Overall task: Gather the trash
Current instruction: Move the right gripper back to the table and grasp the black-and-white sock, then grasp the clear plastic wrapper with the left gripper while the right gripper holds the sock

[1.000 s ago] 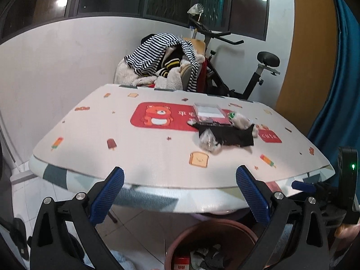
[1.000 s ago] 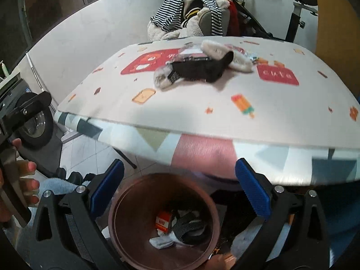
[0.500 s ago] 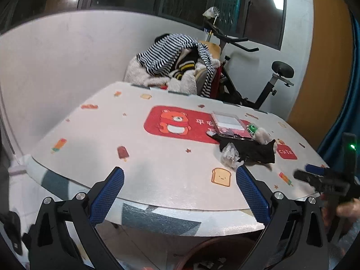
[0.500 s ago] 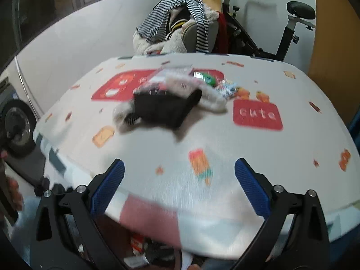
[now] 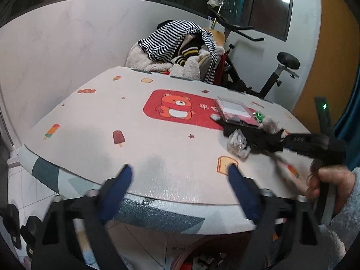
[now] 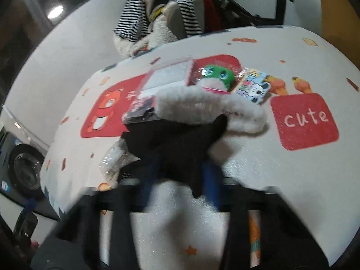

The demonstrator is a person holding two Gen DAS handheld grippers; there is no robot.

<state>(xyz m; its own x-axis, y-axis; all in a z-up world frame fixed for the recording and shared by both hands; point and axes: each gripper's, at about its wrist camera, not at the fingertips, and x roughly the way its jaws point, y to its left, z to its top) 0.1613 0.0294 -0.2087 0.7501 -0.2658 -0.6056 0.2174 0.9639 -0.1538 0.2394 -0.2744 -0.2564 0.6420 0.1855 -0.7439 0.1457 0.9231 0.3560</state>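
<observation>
From the left wrist camera, my left claw (image 5: 178, 177) hung over the near edge of the white table with cartoon prints (image 5: 139, 139). Its blue-padded fingers (image 5: 117, 189) stood apart with nothing between them, and they had just been closing somewhat. Across the table to the right lay the trash heap: a black knitted cloth (image 5: 256, 138), a crumpled clear plastic wrapper (image 5: 237, 142) touching its near side, and a flat clear plastic box with a pink rim (image 5: 234, 111) just behind. My right claw (image 5: 279, 140) reached into that heap from the right, its handle held in a person's hand (image 5: 326, 180) in a fluffy grey sleeve. Below the table edge, the rim of a reddish-brown round bin (image 5: 189, 250) showed.

From the right wrist camera, the right claw (image 6: 180, 175) had just been closing, and its blurred blue fingers (image 6: 210, 182) were clamped on the near part of the black knitted cloth (image 6: 180, 144). A fluffy white cloth (image 6: 202, 105) lay against the far side of it, with a green frog-faced toy packet (image 6: 217, 76) and the clear box (image 6: 168, 78) beyond. The clear wrapper (image 6: 112, 159) sat just left of the claw.
</observation>
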